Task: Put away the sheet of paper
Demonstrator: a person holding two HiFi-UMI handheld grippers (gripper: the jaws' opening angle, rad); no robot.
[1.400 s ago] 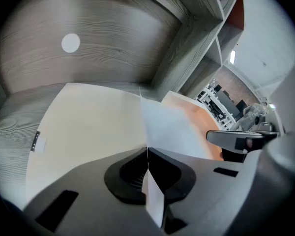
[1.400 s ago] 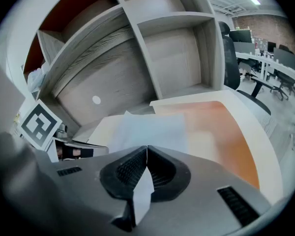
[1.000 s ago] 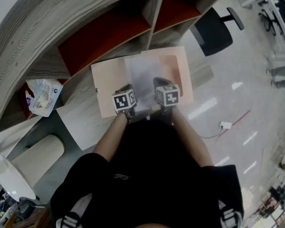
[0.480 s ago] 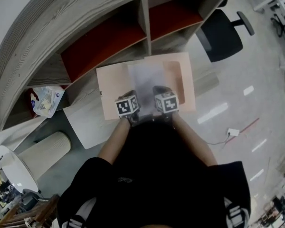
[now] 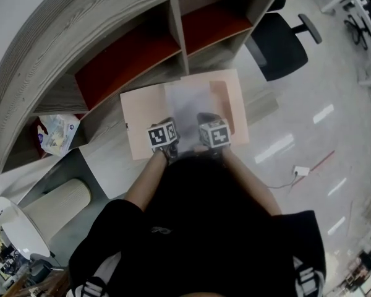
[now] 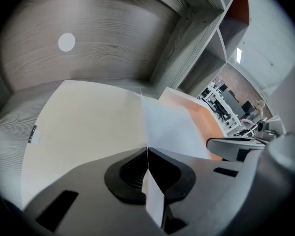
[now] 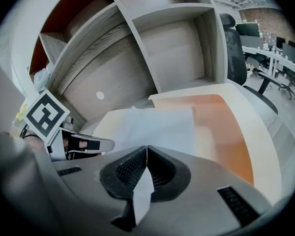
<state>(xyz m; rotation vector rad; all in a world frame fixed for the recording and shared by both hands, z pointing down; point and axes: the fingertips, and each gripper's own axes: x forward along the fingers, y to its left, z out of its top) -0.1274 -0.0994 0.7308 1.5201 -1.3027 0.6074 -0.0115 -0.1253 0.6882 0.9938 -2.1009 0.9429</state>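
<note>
A white sheet of paper (image 5: 188, 104) is held flat over an open peach folder (image 5: 142, 119) lying on the grey wooden shelf unit's top. My left gripper (image 5: 169, 142) is shut on the sheet's near left edge, and my right gripper (image 5: 208, 140) is shut on its near right edge. In the left gripper view the sheet (image 6: 172, 127) runs out from the closed jaws over the folder's cream left half (image 6: 83, 127). In the right gripper view the sheet (image 7: 152, 124) covers part of the folder's orange pocket side (image 7: 221, 132), and a strip of paper hangs back between the jaws.
Open shelf compartments with red backs (image 5: 123, 60) lie just beyond the folder. A crumpled plastic packet (image 5: 52, 135) sits on the shelf at the left. A black office chair (image 5: 278, 39) stands at the right, a white cylinder (image 5: 52, 203) at lower left.
The view has shifted a little; both grippers stay shut on the sheet and hold it over the open folder in about the same place.
</note>
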